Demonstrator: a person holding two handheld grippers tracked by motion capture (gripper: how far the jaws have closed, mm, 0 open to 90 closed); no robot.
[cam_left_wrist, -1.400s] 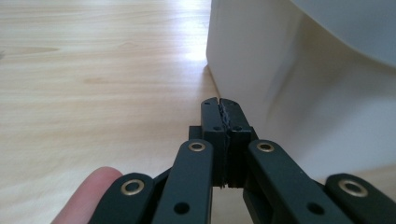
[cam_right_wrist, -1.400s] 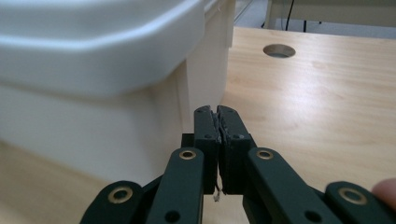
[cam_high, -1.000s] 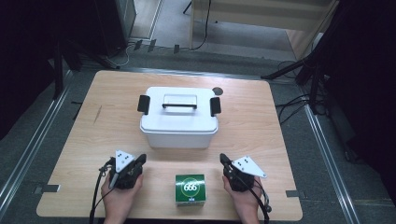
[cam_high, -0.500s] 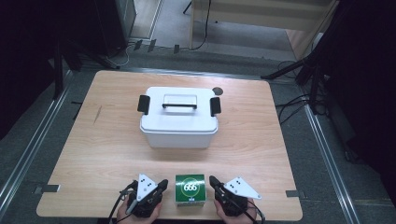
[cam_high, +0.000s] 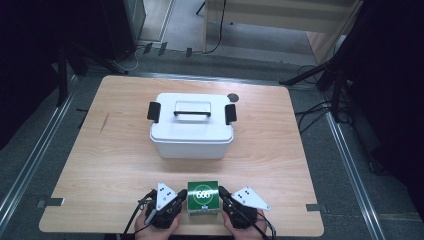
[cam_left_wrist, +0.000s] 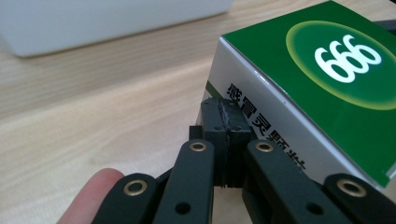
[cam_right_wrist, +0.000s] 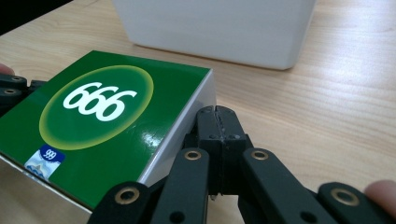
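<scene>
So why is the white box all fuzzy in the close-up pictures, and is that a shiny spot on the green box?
In the left gripper view the white box is out of focus, far behind the sharp jaws. In the right gripper view it is soft too, and the green box has small glare patches near its edge. In the high view everything is evenly lit, though the room around the table is dark.

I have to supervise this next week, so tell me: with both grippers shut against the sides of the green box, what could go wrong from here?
1. The left gripper and right gripper are both shut, tips at opposite sides of the green box. Squeezed only between closed tips, it could slip or pivot out if lifted.
2. Uneven pressure might dent its cardboard side.
3. The white container stands close ahead with its lid on; a push forward could bump the box into it.
</scene>
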